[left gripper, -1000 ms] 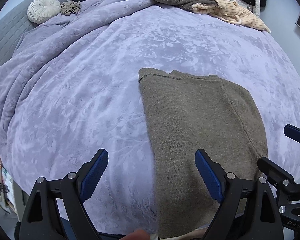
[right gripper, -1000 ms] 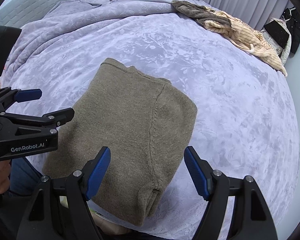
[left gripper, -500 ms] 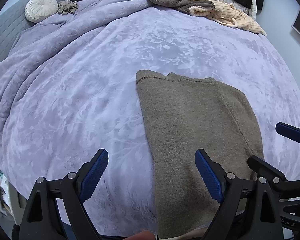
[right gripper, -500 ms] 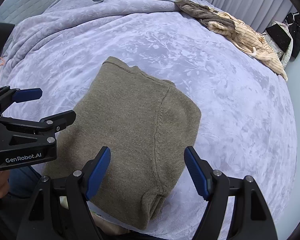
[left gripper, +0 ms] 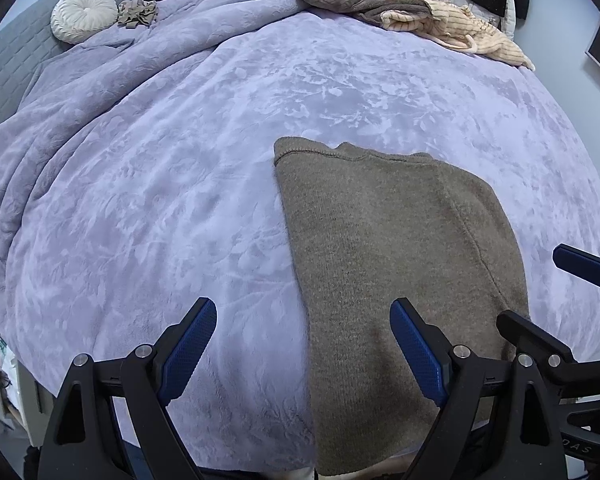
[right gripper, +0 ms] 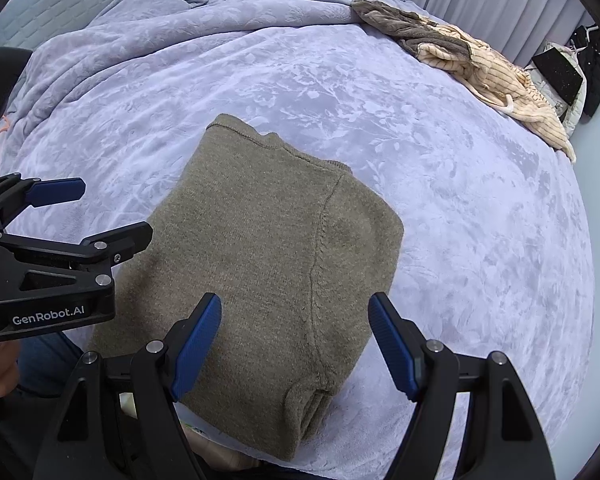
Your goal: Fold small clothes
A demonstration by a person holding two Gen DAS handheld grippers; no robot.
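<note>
An olive-brown knit garment [left gripper: 396, 264] lies folded flat on the lilac bed cover [left gripper: 180, 184]; its near edge hangs over the bed's front edge. It also shows in the right wrist view [right gripper: 268, 248]. My left gripper [left gripper: 304, 344] is open and empty, held above the garment's near left edge. My right gripper [right gripper: 296, 340] is open and empty, held above the garment's near right part. Each gripper shows at the side of the other's view.
A pile of brown and cream striped clothes [left gripper: 412, 12] lies at the bed's far right edge. A round white cushion [left gripper: 84, 14] and a small crumpled beige cloth [left gripper: 138, 14] sit at the far left by the grey headboard. Curtains hang behind.
Both grippers have drawn back and up slightly from the garment, staying open. The garment has not moved.
</note>
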